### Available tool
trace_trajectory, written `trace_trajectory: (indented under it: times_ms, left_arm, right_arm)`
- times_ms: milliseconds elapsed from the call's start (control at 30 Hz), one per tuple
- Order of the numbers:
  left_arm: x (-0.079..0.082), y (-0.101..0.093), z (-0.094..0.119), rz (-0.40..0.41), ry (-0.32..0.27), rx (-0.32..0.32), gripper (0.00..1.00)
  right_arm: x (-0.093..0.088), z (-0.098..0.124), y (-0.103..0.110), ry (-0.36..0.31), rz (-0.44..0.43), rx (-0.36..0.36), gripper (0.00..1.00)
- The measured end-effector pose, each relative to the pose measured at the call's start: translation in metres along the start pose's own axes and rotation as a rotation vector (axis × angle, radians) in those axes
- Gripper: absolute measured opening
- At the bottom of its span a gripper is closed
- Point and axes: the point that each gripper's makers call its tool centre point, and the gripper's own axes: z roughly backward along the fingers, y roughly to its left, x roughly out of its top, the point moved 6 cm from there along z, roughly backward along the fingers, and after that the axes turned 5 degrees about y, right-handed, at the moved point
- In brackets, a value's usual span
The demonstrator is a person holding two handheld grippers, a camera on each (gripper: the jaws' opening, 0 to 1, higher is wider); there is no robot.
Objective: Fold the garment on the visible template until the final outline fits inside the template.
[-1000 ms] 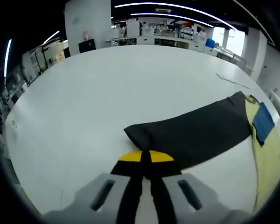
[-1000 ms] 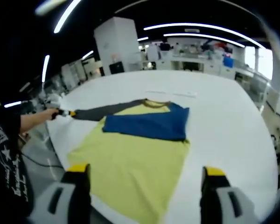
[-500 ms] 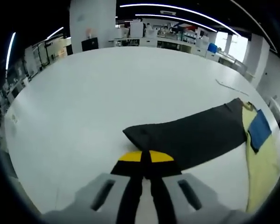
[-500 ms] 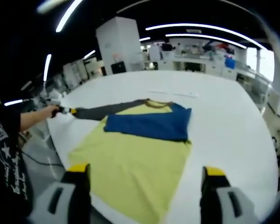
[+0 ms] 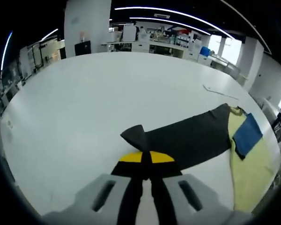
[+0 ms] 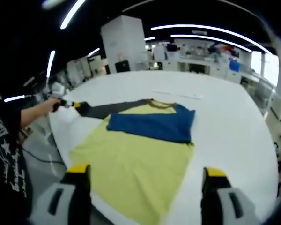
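Two grippers: the left gripper (image 5: 145, 164) has its jaws closed together on the cuff of the dark sleeve (image 5: 187, 140); the right gripper (image 6: 143, 180) has its jaws wide apart and holds nothing.
Shirt position: the shirt (image 6: 136, 154) lies flat on the white table (image 6: 234, 136), yellow body near, collar far, in the right gripper view.
Blue sleeve (image 6: 152, 126): already folded across the chest.
Dark sleeve hold: the cuff is lifted off the table at the far left, probably so the sleeve can be carried over the body like the blue one.
Right gripper placement: it hovers above the near hem, apart from the cloth, probably waiting.
Template: no outline can be made out on the table.
Cut off: the near hem runs under the right gripper; the shirt body leaves the left gripper view at the right edge.
Hard to read: the thin strip (image 5: 220, 91) beyond the collar cannot be identified.
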Motion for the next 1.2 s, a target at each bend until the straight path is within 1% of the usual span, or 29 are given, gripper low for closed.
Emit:
trace_trajectory:
  times_ms: [100, 200, 367, 533, 567, 767, 933, 1100, 1200]
  left_arm:
    - [0.005, -0.007, -0.002, -0.013, -0.007, -0.016, 0.00]
    - [0.009, -0.020, -0.002, -0.038, -0.006, -0.035, 0.00]
    - [0.016, -0.036, -0.004, -0.048, -0.021, -0.076, 0.00]
    - [0.021, -0.054, -0.004, -0.072, -0.026, -0.096, 0.00]
    - [0.023, -0.059, -0.005, -0.089, -0.026, -0.103, 0.00]
    - [0.034, -0.087, -0.005, -0.113, -0.042, -0.148, 0.00]
    - [0.041, -0.110, -0.010, -0.138, -0.041, -0.191, 0.00]
    - [0.046, -0.128, -0.017, -0.116, -0.051, -0.226, 0.00]
    - [0.048, -0.136, -0.019, -0.117, -0.051, -0.242, 0.00]
  right_arm:
    - [0.000, 0.000, 0.001, 0.003, 0.003, 0.003, 0.99]
    - [0.000, 0.000, 0.001, 0.004, 0.013, 0.003, 0.99]
    - [-0.001, 0.000, 0.003, 0.004, 0.021, 0.013, 0.99]
    - [-0.003, 0.000, 0.007, 0.008, 0.028, 0.019, 0.99]
    - [-0.003, 0.000, 0.007, 0.008, 0.030, 0.021, 0.99]
    - [-0.005, 0.001, 0.008, 0.013, 0.042, 0.021, 0.99]
    - [-0.007, 0.002, 0.009, 0.016, 0.045, 0.023, 0.99]
    - [-0.009, 0.001, 0.009, 0.022, 0.045, 0.028, 0.99]
    - [-0.011, 0.001, 0.010, 0.026, 0.049, 0.030, 0.99]
